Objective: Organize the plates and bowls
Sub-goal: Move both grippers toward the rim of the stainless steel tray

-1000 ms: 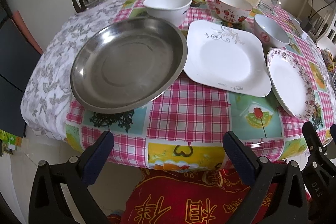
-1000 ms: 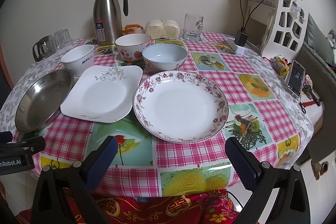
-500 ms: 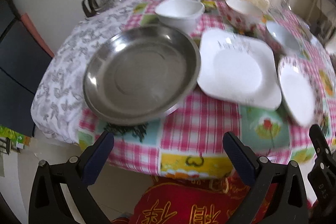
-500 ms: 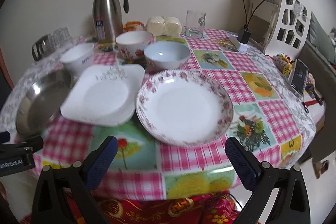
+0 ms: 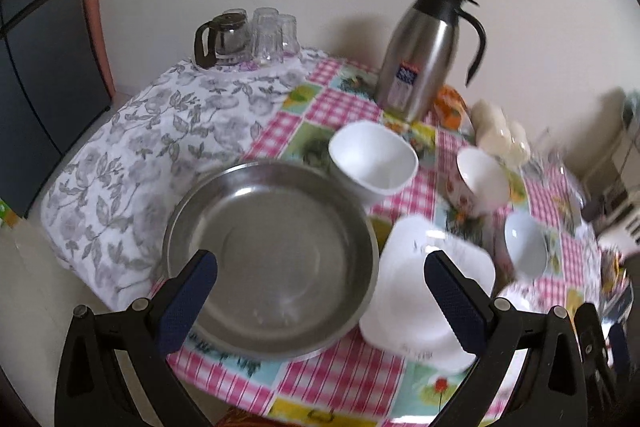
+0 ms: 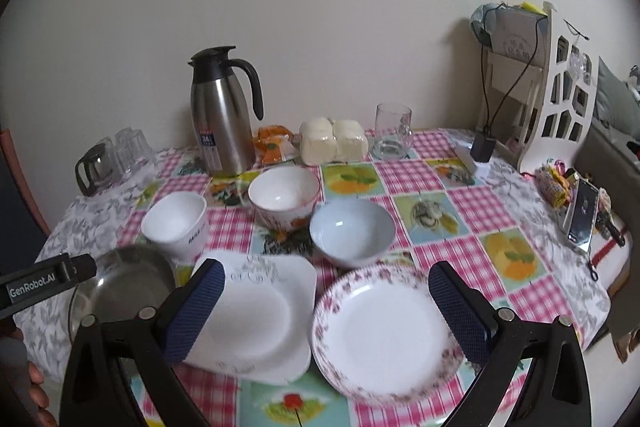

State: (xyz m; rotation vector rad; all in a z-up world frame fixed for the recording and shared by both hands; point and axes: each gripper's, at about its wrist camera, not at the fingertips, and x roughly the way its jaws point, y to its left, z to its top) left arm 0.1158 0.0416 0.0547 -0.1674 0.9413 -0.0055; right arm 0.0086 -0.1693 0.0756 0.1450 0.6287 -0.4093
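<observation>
Plates and bowls lie spread on the round table with the pink checked cloth (image 6: 460,187), none stacked yet. Taking the tall steel vacuum jug (image 6: 222,119) as the landmark: just in front of it sit the square white bowl (image 6: 176,223) and the strawberry-patterned bowl (image 6: 285,201), with the pale blue bowl (image 6: 352,231) a little further forward and to the right. Nearer the table edge, in a row, lie the round stainless steel dish (image 5: 272,255), the square white plate with grey scrollwork (image 6: 256,311) and the round plate with a pink floral rim (image 6: 380,327).

Compared with a second ago, both cameras now sit higher and closer over the table. The left gripper (image 5: 320,299) has gone from short of the edge to over the steel dish, fingers spread wide and empty. The right gripper (image 6: 324,311) has advanced likewise, also wide and empty, straddling the gap between the two plates.

That suggests reaching has begun, probably towards lifting one plate onto another, though nothing is gripped.
</observation>
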